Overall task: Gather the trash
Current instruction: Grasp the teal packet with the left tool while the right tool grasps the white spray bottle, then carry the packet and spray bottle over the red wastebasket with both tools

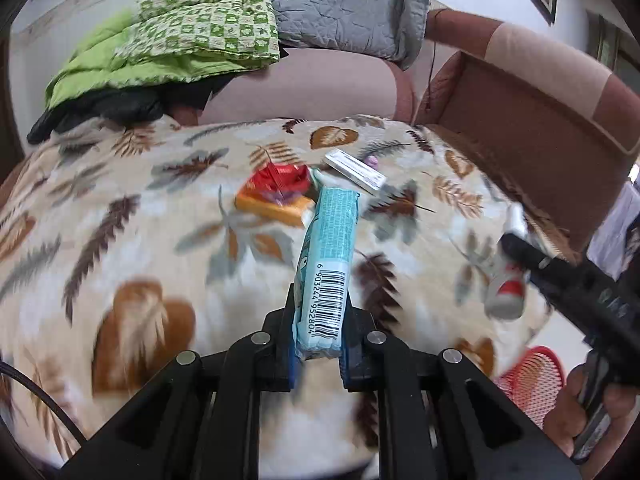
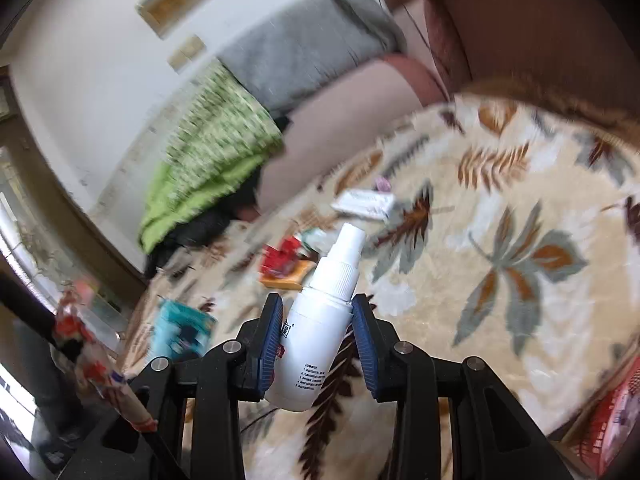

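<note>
Left wrist view: left tongs (image 1: pixel 319 320) are pinched on a light-blue packet (image 1: pixel 330 258), barcode end clamped between the blue pads, the rest sticking forward above the leaf-print blanket (image 1: pixel 132 216). Ahead on the blanket, a red wrapper (image 1: pixel 280 180) is seen lying on an orange box (image 1: pixel 276 206), with a flat white box (image 1: pixel 354 170) just beyond; a small pink item beside it is too blurred to identify. At right, the right tongs (image 1: pixel 516 240) are seen carrying a white spray bottle (image 1: pixel 506 280), with a hand (image 1: pixel 588 412) on the handle. A red mesh basket (image 1: pixel 534 380) is visible at the lower right, past the blanket edge. Green checked quilt (image 1: pixel 192 36) and grey pillow (image 1: pixel 340 4) are piled on the sofa behind. Right wrist view: right tongs (image 2: pixel 316 320) are closed on the white spray bottle (image 2: pixel 320 320), gripped at the body, nozzle pointing forward and slightly tilted. The light-blue packet (image 2: pixel 182 330) is seen at lower left, heavily blurred. Red wrapper (image 2: pixel 282 260), orange box (image 2: pixel 288 276) and flat white box (image 2: pixel 364 202) lie on the blanket (image 2: pixel 520 240) ahead. The red mesh basket (image 2: pixel 612 416) is caught at the lower right edge.
</note>
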Motion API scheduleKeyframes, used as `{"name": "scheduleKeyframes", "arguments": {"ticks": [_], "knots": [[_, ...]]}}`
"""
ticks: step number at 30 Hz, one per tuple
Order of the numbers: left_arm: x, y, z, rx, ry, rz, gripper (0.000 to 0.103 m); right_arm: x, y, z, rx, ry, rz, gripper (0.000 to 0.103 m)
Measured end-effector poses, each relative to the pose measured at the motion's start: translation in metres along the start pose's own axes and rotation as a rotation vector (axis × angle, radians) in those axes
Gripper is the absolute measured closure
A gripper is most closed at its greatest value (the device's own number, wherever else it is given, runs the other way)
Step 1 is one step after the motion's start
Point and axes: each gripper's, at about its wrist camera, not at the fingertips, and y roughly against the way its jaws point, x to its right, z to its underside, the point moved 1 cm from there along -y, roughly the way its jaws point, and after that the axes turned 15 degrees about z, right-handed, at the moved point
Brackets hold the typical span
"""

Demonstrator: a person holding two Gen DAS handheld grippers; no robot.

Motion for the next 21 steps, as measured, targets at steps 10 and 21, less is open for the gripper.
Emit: {"name": "scheduleKeyframes", "arguments": {"ticks": [10, 21], "knots": [[0.058, 0.073, 0.012, 0.051, -0.013, 0.108, 0.089, 0.003, 0.114, 0.015, 0.151, -0.052, -0.044, 0.066], [0.123, 0.105, 0.022, 0.045, -0.101, 0.225, 0.089, 0.031, 0.164, 0.018, 0.198, -0.125, -0.044, 0.065]]}}
